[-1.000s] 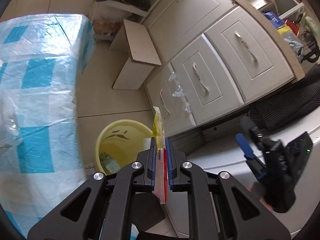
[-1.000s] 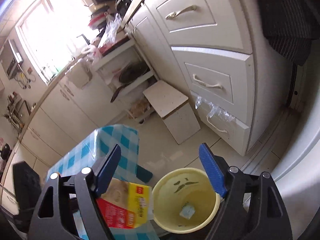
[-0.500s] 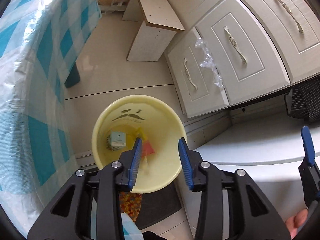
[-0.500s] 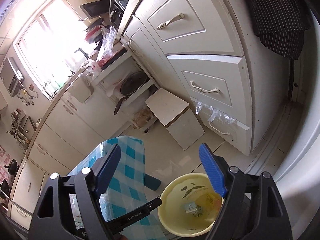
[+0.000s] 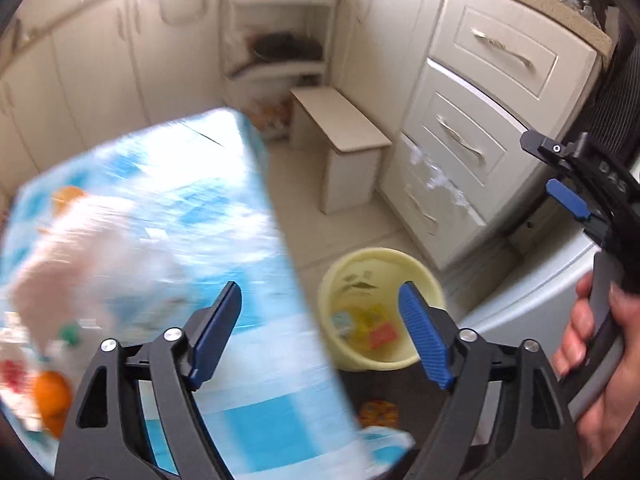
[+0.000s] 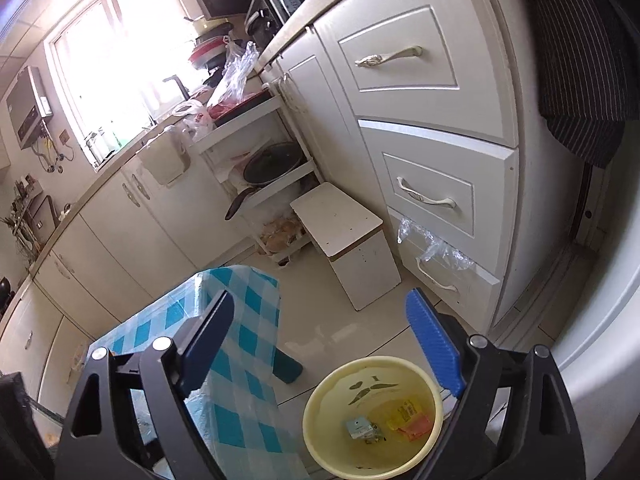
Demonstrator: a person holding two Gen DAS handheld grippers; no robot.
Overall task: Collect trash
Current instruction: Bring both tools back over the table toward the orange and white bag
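A yellow bin (image 5: 424, 276) stands on the floor beside the table; it also shows in the right wrist view (image 6: 320, 400). A yellow and red wrapper (image 5: 374, 326) and a small pale packet (image 6: 360, 428) lie in it. My left gripper (image 5: 320, 336) is open and empty, held above the table edge and the bin. My right gripper (image 6: 320, 346) is open and empty above the bin; it shows at the right edge of the left wrist view (image 5: 576, 184). On the blurred table lie a white bag (image 5: 92, 248) and an orange (image 5: 52, 396).
The table has a blue checked cloth (image 6: 244, 360). A white stool (image 6: 352, 240) stands on the floor by the drawers (image 6: 432, 200). A white appliance (image 6: 600, 360) is at the right. Cabinets line the far wall.
The left gripper opened and let the yellow and red wrapper drop into the bin, then opened wider and swung left toward the table. The right gripper stayed open and barely moved.
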